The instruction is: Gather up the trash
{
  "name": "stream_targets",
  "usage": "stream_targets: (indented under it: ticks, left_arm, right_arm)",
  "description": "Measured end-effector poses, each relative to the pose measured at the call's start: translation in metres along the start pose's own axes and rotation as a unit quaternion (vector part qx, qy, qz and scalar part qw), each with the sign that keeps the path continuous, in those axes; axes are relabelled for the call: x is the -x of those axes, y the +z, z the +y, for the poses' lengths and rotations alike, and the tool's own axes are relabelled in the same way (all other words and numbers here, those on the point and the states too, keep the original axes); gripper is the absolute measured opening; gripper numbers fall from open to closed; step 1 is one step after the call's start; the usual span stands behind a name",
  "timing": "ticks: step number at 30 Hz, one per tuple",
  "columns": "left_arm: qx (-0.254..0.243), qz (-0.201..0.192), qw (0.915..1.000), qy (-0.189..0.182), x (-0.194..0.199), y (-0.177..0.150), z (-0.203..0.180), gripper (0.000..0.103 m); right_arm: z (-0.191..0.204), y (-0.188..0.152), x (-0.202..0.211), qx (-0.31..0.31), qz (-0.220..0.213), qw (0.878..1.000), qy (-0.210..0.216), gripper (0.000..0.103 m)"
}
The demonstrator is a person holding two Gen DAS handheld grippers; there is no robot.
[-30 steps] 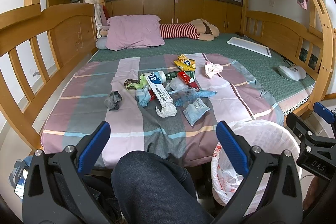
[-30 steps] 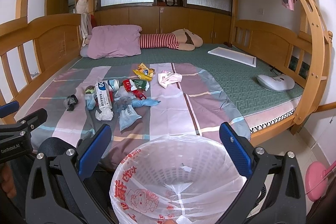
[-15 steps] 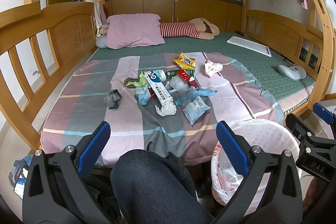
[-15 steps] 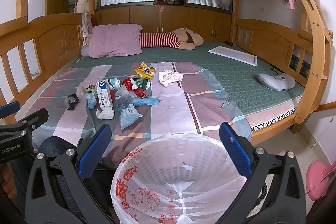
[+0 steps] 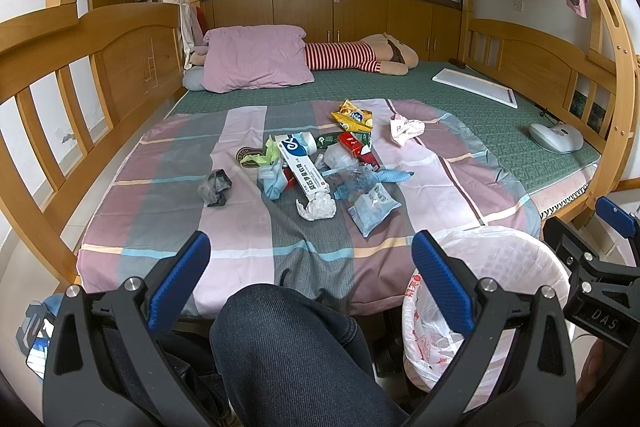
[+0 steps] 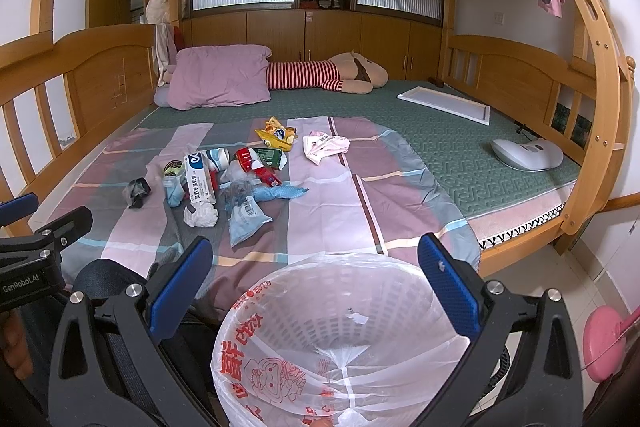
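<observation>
A pile of trash lies on the striped sheet: a toothpaste box (image 5: 301,166) (image 6: 199,179), a crumpled tissue (image 5: 317,207) (image 6: 202,215), a clear plastic packet (image 5: 372,209) (image 6: 245,223), a dark wad (image 5: 215,187) (image 6: 137,191), a yellow snack bag (image 5: 353,117) (image 6: 277,134) and a pink-white wrapper (image 5: 405,129) (image 6: 325,146). A white bin with a plastic liner (image 6: 332,339) (image 5: 492,267) stands at the bed's foot. My left gripper (image 5: 310,283) is open and empty above a knee. My right gripper (image 6: 314,285) is open and empty over the bin.
The bed has wooden rails (image 5: 92,67) on both sides and a ladder (image 6: 600,67) at right. A pink pillow (image 5: 256,57), a striped plush toy (image 5: 360,57), a white board (image 5: 474,87) and a white device (image 5: 556,138) lie on the green mat.
Both grippers have shifted only slightly; the views have barely moved. Nothing was picked up or let go.
</observation>
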State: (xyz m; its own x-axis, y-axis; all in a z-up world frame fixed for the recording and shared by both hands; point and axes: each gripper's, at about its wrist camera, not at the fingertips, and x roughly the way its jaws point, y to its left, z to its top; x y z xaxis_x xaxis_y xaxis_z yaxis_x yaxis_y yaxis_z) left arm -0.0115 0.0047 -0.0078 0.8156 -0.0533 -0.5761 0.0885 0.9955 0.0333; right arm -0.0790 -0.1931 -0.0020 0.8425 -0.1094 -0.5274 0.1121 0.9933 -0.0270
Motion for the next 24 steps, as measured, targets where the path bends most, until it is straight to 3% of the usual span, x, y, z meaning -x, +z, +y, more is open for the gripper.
stream_targets:
  ticks: [24]
  left_arm:
    - [0.003, 0.001, 1.0, 0.0, 0.0, -0.0045, 0.0035, 0.1]
  right_arm:
    - [0.0001, -0.0019, -0.0001, 0.002, -0.001, 1.0, -0.001, 0.1]
